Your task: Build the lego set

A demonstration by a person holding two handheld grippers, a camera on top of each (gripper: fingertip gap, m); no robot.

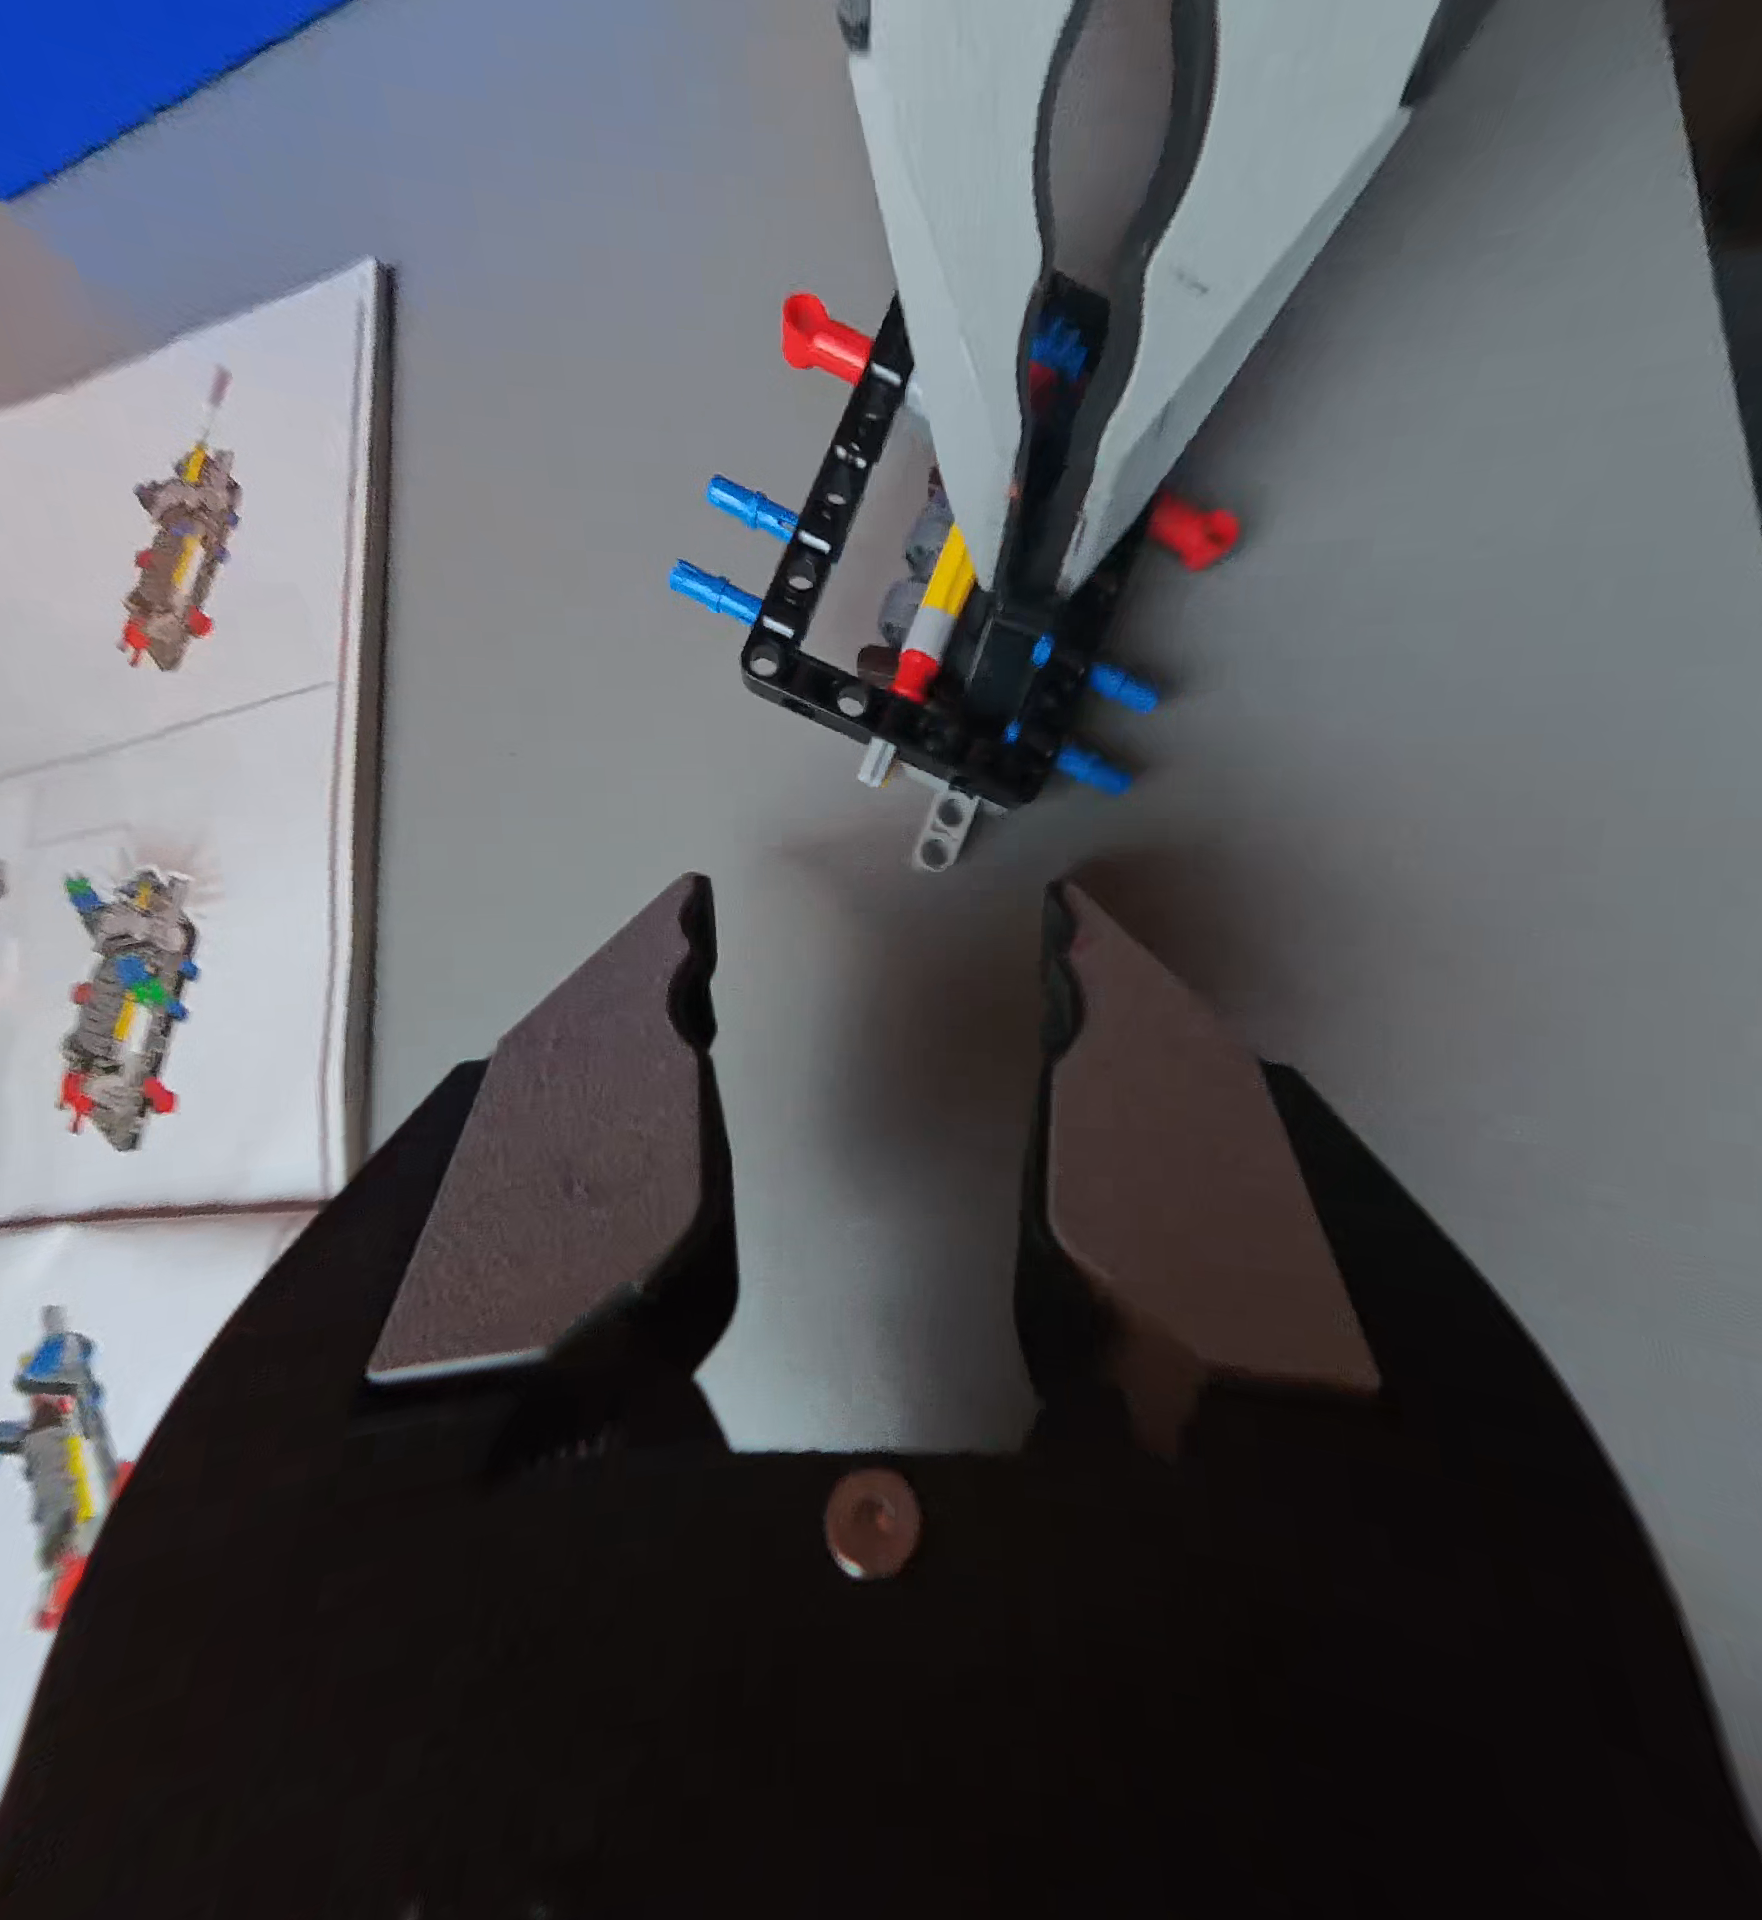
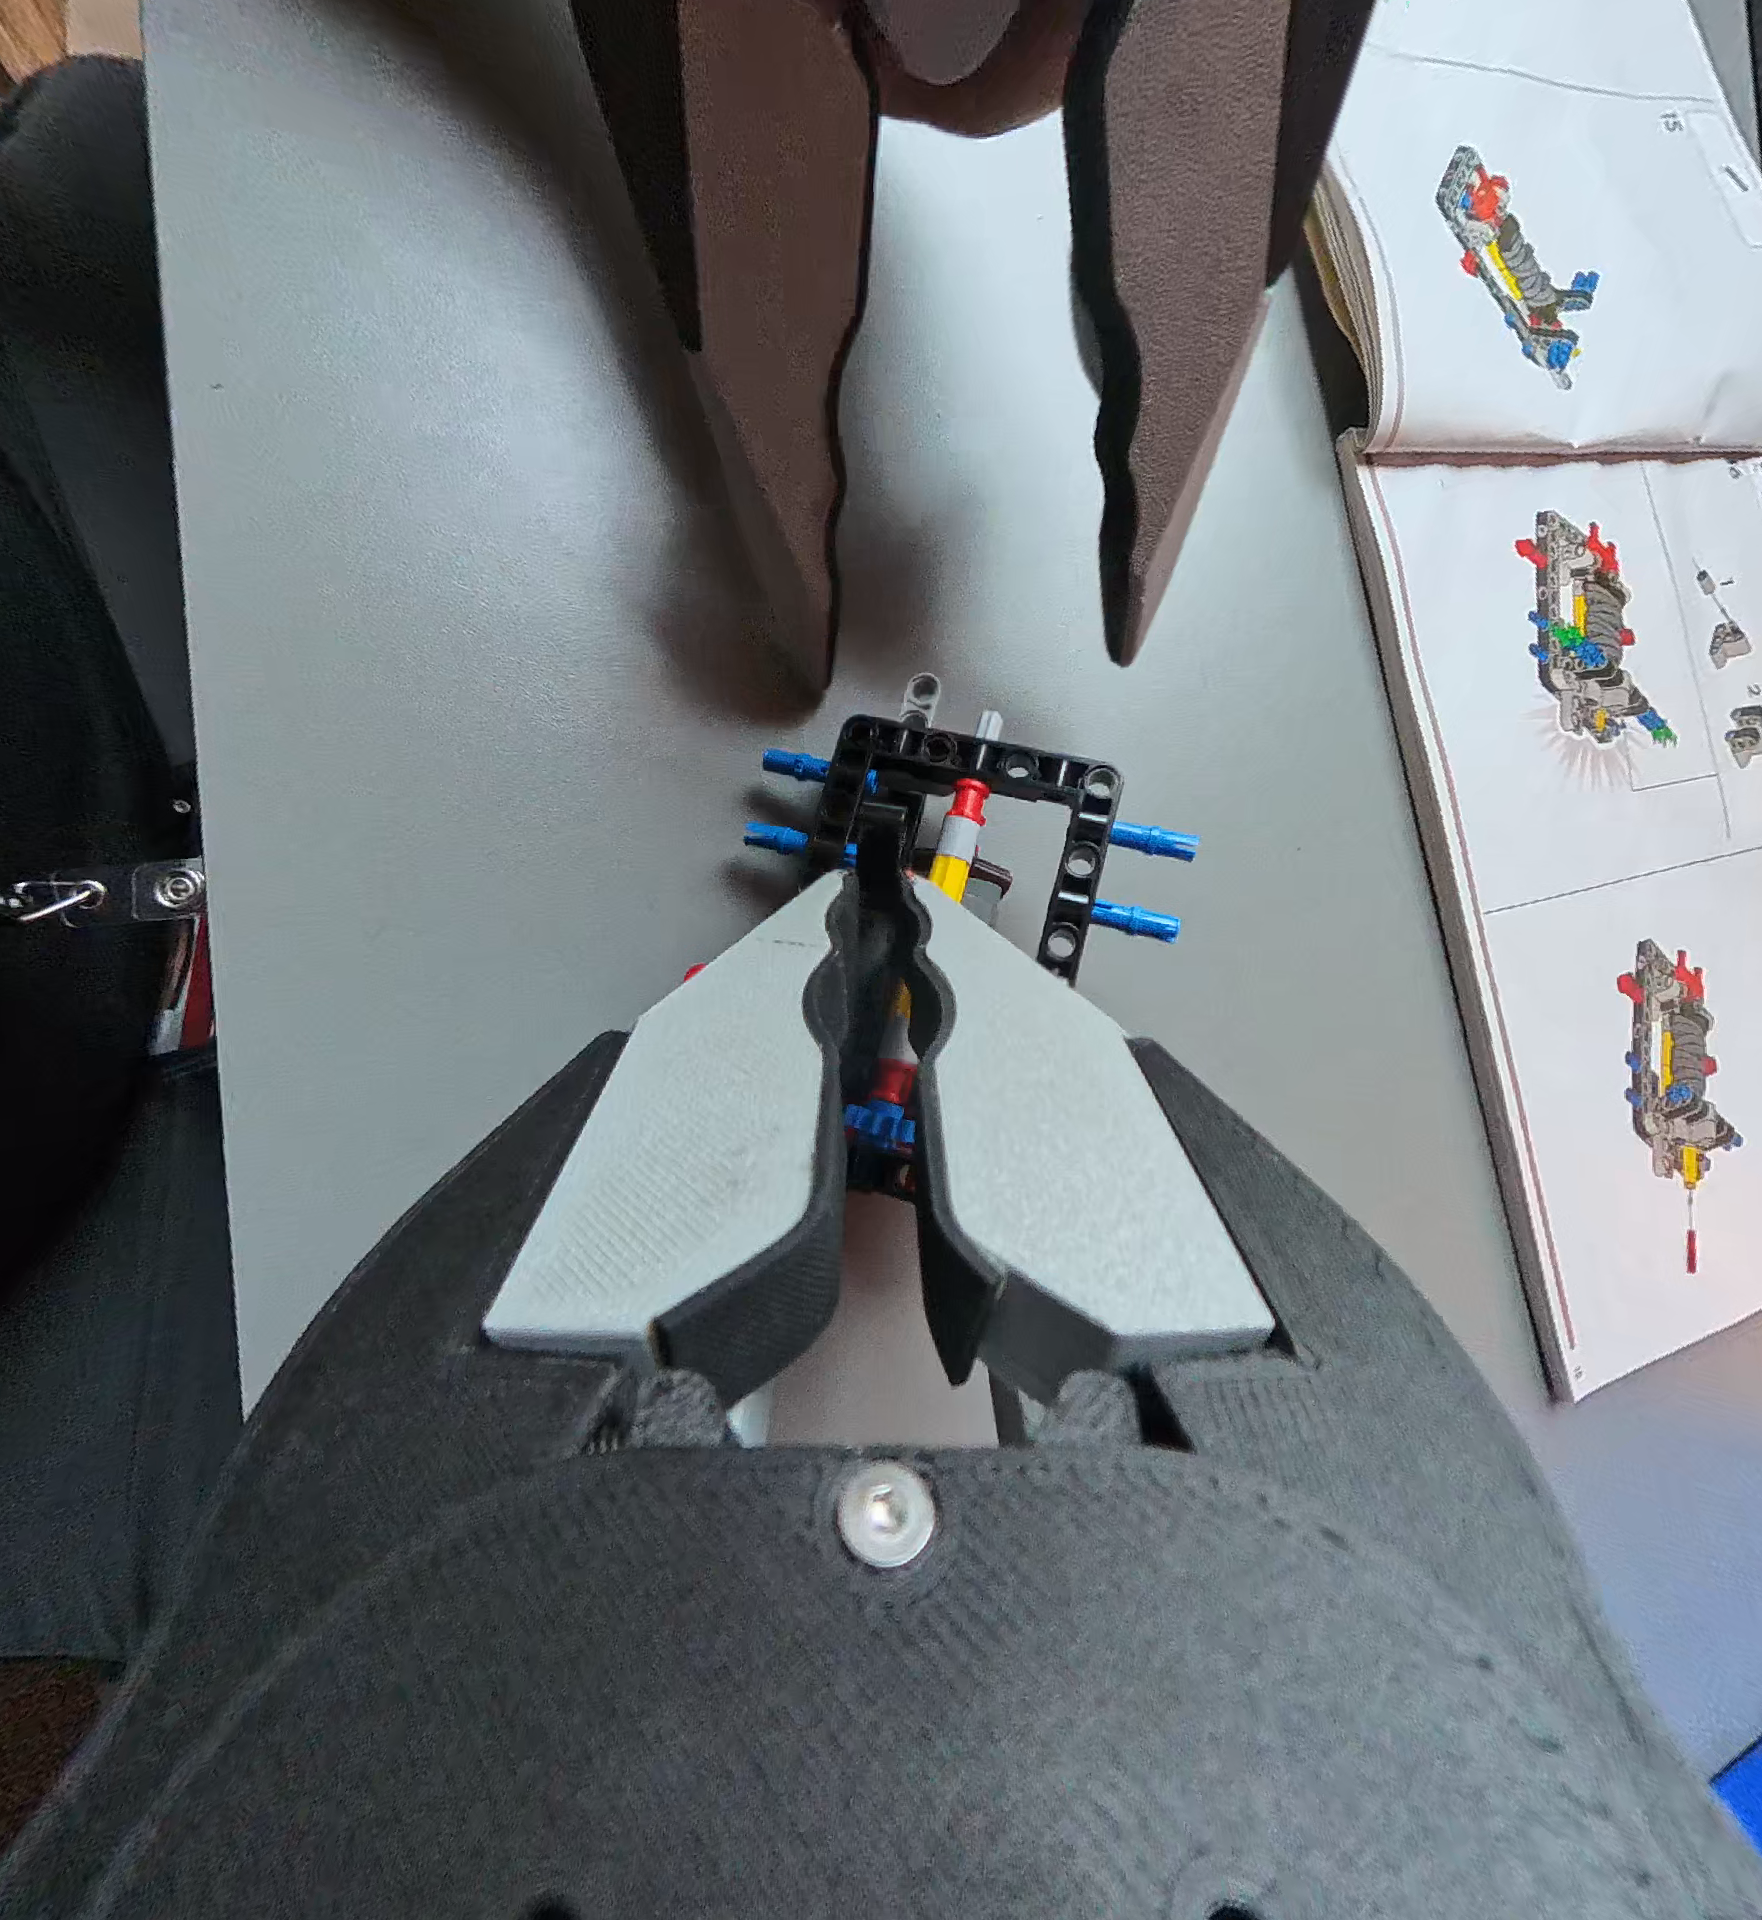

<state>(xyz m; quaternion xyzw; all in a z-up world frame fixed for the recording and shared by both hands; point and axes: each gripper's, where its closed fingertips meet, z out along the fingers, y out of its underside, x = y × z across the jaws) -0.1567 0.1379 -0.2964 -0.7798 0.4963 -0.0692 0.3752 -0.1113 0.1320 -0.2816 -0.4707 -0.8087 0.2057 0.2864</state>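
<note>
The lego assembly (image 1: 835, 499) is a black rectangular frame with blue pins (image 1: 742, 504) and red pins (image 1: 820, 338) sticking out of its sides and a yellow axle (image 1: 944, 577) inside. It lies on the grey table. My right gripper (image 2: 875, 883), with grey fingers, is shut on a black piece (image 2: 882, 836) inside the frame (image 2: 1079, 862). It shows from above in the left wrist view (image 1: 1022, 608). My left gripper (image 1: 877, 894), with brown fingers, is open and empty just short of the frame's near end. It also shows in the right wrist view (image 2: 970, 670).
An open instruction booklet (image 1: 181, 727) lies beside the assembly and also shows in the right wrist view (image 2: 1583, 727). A blue sheet (image 1: 77, 73) lies at the table's far corner. A person in dark clothes (image 2: 25, 727) stands at the table edge (image 2: 181, 623). About 6 centimetres separates my left fingertips from my right.
</note>
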